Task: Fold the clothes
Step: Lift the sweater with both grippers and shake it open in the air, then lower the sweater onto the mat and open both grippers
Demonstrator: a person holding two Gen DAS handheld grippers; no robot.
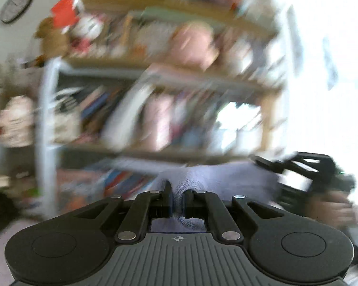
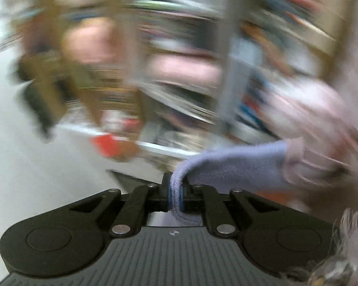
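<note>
A lavender knitted garment hangs in the air between both grippers. My left gripper is shut on a bunched edge of it, and the cloth stretches off to the right toward my right gripper, seen at the right edge. In the right wrist view my right gripper is shut on a rolled hem of the same lavender garment, which runs off to the right past a pink sleeve. Both views are heavily blurred.
A wooden bookshelf packed with books and soft toys fills the background, with a white metal post at its left. A round wall clock hangs at upper left. The shelf also shows blurred in the right wrist view.
</note>
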